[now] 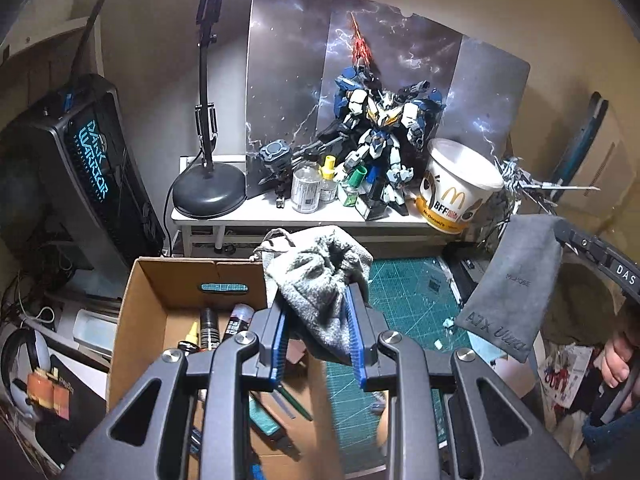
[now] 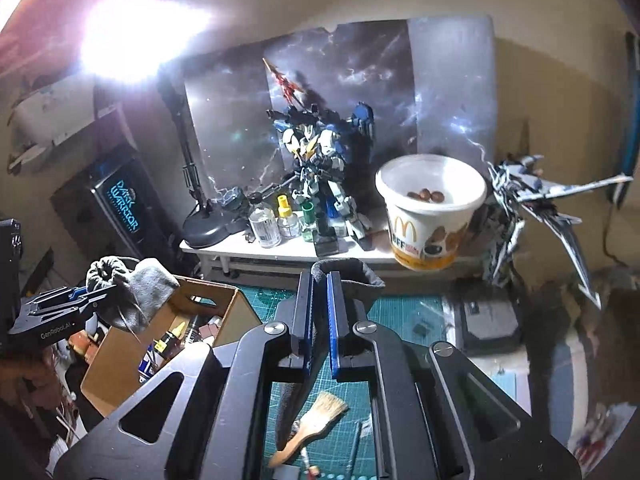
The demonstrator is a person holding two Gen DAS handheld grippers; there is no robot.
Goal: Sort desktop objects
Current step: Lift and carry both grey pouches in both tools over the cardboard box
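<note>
**Inspector:** State what each tool carries.

**Operator:** My left tool (image 1: 320,320) pinches a light grey drawstring pouch (image 1: 316,276) between its blue pads. The pouch's gathered mouth points up and away from me. It hangs in the air over the right-hand wall of the cardboard box (image 1: 168,280), above the edge of the green cutting mat (image 1: 408,292).

**Inspector:** And the right?

**Operator:** My right tool (image 2: 320,304) is pressed nearly together on a dark grey flat pouch (image 2: 352,276); the cloth rises above the pads and folds over to the right. In the left wrist view that same pouch (image 1: 516,280) hangs free, well clear of the mat, with printed lettering near its lower end.

**Inspector:** Contents of the box?

**Operator:** Several bottles and tubes (image 1: 208,328) stand inside it.

**Inspector:** Surroundings on the bench?

**Operator:** A wooden-handled brush (image 2: 308,432) lies on the mat beneath my right tool. Behind, on a white shelf (image 1: 224,216), stand a model robot (image 1: 380,136), small bottles (image 1: 306,188), a paper bucket (image 1: 456,188) and a black lamp base (image 1: 208,192).
</note>
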